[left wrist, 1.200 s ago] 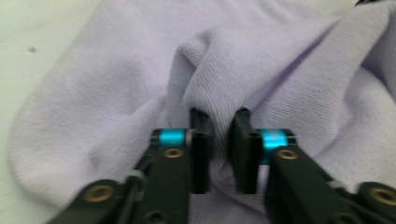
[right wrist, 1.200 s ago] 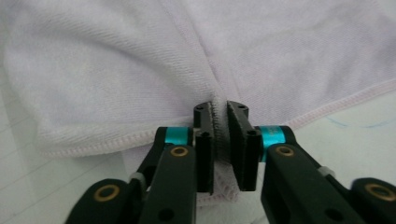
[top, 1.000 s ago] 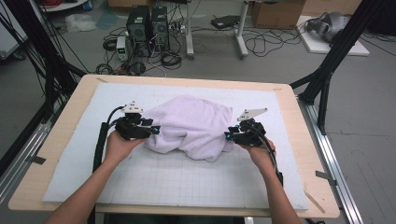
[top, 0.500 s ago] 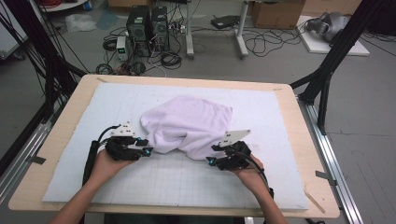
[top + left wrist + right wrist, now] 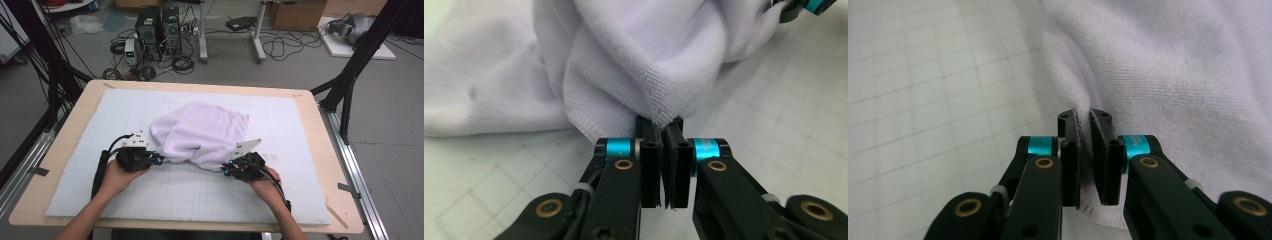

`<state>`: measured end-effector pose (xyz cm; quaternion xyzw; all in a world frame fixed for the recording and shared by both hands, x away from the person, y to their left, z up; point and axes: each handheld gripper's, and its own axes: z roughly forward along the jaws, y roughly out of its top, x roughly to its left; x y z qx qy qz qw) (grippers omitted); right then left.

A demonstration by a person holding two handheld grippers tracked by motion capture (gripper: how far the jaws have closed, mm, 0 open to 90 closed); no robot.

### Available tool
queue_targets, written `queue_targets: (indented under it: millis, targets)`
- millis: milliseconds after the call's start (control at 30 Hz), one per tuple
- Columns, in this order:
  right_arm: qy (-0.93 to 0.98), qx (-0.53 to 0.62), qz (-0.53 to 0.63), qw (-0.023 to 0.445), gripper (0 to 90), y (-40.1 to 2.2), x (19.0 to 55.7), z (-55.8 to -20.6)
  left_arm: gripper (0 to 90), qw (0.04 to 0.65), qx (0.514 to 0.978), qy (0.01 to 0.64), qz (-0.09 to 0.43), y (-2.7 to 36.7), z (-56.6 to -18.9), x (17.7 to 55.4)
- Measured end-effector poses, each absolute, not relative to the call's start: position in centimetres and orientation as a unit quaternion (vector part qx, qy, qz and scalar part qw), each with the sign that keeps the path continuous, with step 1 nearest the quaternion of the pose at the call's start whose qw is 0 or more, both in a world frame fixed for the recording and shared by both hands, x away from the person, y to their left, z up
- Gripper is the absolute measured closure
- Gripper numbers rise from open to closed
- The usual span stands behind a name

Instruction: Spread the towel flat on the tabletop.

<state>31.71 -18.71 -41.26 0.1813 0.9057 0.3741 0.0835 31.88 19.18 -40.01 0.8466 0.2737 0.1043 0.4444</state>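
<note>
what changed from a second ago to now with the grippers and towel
Both hands drew back toward the near edge. The left gripper and right gripper have just closed their jaws, each pinching the towel hem. The towel's near edge got pulled slightly nearer. It stayed bunched on the mat.

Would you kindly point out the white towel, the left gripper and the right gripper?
white towel [image 5: 202, 131], high view, middle of the bunched cloth.
left gripper [image 5: 663, 131], left gripper view, between its fingertips, pinching a towel corner.
right gripper [image 5: 1083, 119], right gripper view, between its fingertips, on the towel's edge.
</note>
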Motion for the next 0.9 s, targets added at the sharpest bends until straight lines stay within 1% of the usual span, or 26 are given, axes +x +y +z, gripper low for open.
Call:
queue_targets:
  millis: [267,367,433,533,567,667,733,767,833,900]
  targets:
    - [0.882,0.173,0.425,0.107,84.3,-22.2,28.7,-36.5,86.6,0.468,0.837,0.255,0.125,20.8,-35.7,28.7]
    - [0.878,0.177,0.426,0.128,84.3,-23.6,28.4,-35.0,86.6,0.47,0.832,0.261,0.136,21.2,-35.1,28.9]
    - [0.872,0.191,0.431,0.134,84.3,-24.3,29.1,-34.6,86.6,0.464,0.831,0.27,0.143,21.0,-35.3,30.1]
    - [0.879,0.208,0.405,0.142,84.2,-24.1,31.4,-35.3,86.6,0.444,0.833,0.292,0.155,20.2,-36.4,32.9]
    - [0.88,0.216,0.398,0.142,84.2,-24.0,32.4,-35.8,86.6,0.446,0.829,0.304,0.147,20.0,-36.9,33.9]
    - [0.886,0.239,0.374,0.138,84.2,-23.5,35.2,-37.6,86.6,0.438,0.824,0.329,0.145,19.2,-38.6,36.6]
    - [0.885,0.254,0.37,0.125,84.2,-23.3,36.9,-38.7,86.6,0.416,0.829,0.34,0.152,18.8,-40.0,38.1]
    - [0.886,0.258,0.363,0.129,84.1,-23.2,37.5,-39.2,86.6,0.413,0.828,0.351,0.144,18.7,-40.7,38.8]
    - [0.884,0.275,0.362,0.114,83.7,-23.2,38.7,-40.2,86.3,0.403,0.832,0.355,0.138,18.7,-41.6,39.5]
    - [0.886,0.282,0.353,0.106,82.4,-23.2,39.4,-40.9,84.4,0.405,0.832,0.358,0.125,18.8,-41.8,39.6]
